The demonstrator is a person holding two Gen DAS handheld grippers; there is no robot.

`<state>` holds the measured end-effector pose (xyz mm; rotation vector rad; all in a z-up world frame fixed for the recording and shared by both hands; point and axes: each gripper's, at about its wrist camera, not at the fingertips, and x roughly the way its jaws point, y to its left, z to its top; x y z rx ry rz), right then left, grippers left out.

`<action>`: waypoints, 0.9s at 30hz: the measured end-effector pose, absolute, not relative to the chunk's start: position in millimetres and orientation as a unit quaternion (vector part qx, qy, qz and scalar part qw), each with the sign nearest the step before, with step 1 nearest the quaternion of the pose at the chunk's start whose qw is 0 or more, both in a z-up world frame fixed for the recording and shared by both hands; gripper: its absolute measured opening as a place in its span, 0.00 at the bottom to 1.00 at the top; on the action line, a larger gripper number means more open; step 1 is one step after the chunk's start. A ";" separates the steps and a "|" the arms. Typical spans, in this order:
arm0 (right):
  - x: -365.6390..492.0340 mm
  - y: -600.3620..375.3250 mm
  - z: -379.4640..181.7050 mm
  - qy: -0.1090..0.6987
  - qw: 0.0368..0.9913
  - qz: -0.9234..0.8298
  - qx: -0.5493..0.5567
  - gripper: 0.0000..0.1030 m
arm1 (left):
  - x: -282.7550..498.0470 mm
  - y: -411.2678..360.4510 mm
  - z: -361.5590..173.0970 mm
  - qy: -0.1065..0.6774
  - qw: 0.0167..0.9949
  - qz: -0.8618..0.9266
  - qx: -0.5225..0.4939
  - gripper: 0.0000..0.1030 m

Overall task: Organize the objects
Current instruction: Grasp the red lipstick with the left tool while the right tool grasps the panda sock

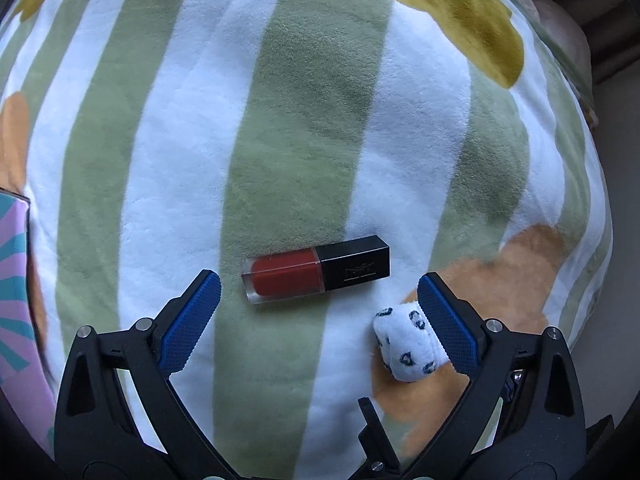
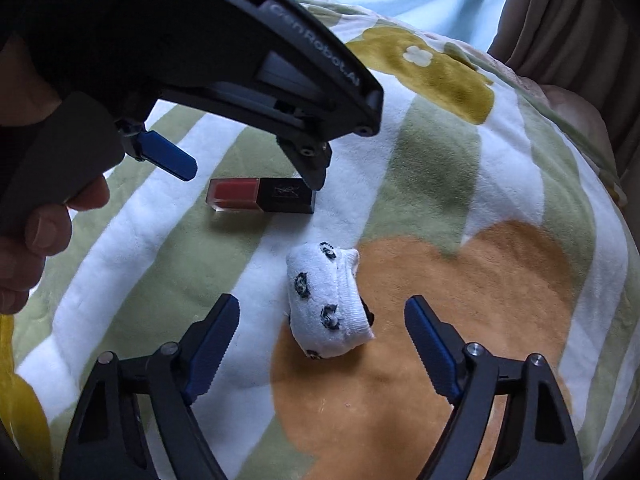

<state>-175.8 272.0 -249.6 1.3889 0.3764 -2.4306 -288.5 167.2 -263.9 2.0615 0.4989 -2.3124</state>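
A red lip-gloss tube with a black cap lies on a striped fleece blanket. My left gripper is open just above it, with the tube lying between the blue pads. A rolled white sock with dark prints lies against the left gripper's right pad. In the right wrist view the sock lies between the open jaws of my right gripper. The lip gloss lies beyond it, under the left gripper, which a hand holds.
A box with a pink and teal pattern sits at the blanket's left edge. The blanket has green and white stripes with orange and mustard shapes. Curtains hang at the far right.
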 end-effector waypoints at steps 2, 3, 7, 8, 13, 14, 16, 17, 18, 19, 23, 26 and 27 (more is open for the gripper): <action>-179.0 271.1 -255.4 0.131 0.164 -0.847 0.489 0.74 | -289.4 169.2 -269.6 0.159 0.006 -0.734 0.660 0.94; -180.4 270.6 -257.6 0.131 0.166 -0.846 0.489 0.73 | -290.0 170.2 -272.2 0.161 0.007 -0.731 0.663 0.91; -185.7 270.0 -266.3 0.135 0.171 -0.845 0.489 0.70 | -293.3 174.1 -278.3 0.160 0.011 -0.728 0.667 0.84; -187.1 270.2 -268.3 0.135 0.174 -0.844 0.490 0.66 | -294.3 174.6 -279.5 0.159 0.011 -0.727 0.668 0.82; -194.8 271.2 -277.2 0.142 0.173 -0.833 0.506 0.39 | -296.8 175.0 -281.5 0.160 0.006 -0.730 0.665 0.81; -196.1 273.5 -276.7 0.138 0.173 -0.833 0.507 0.37 | -296.5 174.9 -281.5 0.160 0.005 -0.730 0.665 0.81; -197.2 276.8 -275.3 0.131 0.171 -0.833 0.510 0.36 | -295.9 175.8 -281.0 0.159 0.003 -0.730 0.664 0.81; -196.9 277.1 -274.7 0.132 0.171 -0.832 0.511 0.35 | -295.7 176.4 -280.6 0.158 0.002 -0.731 0.664 0.81; -196.3 277.0 -274.0 0.133 0.170 -0.832 0.511 0.35 | -295.5 177.2 -279.7 0.156 0.002 -0.731 0.664 0.81; -195.5 276.9 -272.9 0.134 0.170 -0.832 0.511 0.35 | -295.4 177.7 -278.7 0.155 0.001 -0.732 0.664 0.81; -192.7 280.1 -265.4 0.126 0.162 -0.833 0.514 0.35 | -293.0 177.7 -271.3 0.156 -0.005 -0.735 0.660 0.80; -191.2 282.8 -256.8 0.116 0.153 -0.834 0.517 0.35 | -289.9 176.9 -261.2 0.157 -0.011 -0.742 0.652 0.80; -190.6 282.3 -253.3 0.112 0.151 -0.835 0.518 0.35 | -288.2 176.7 -256.3 0.156 -0.014 -0.746 0.647 0.80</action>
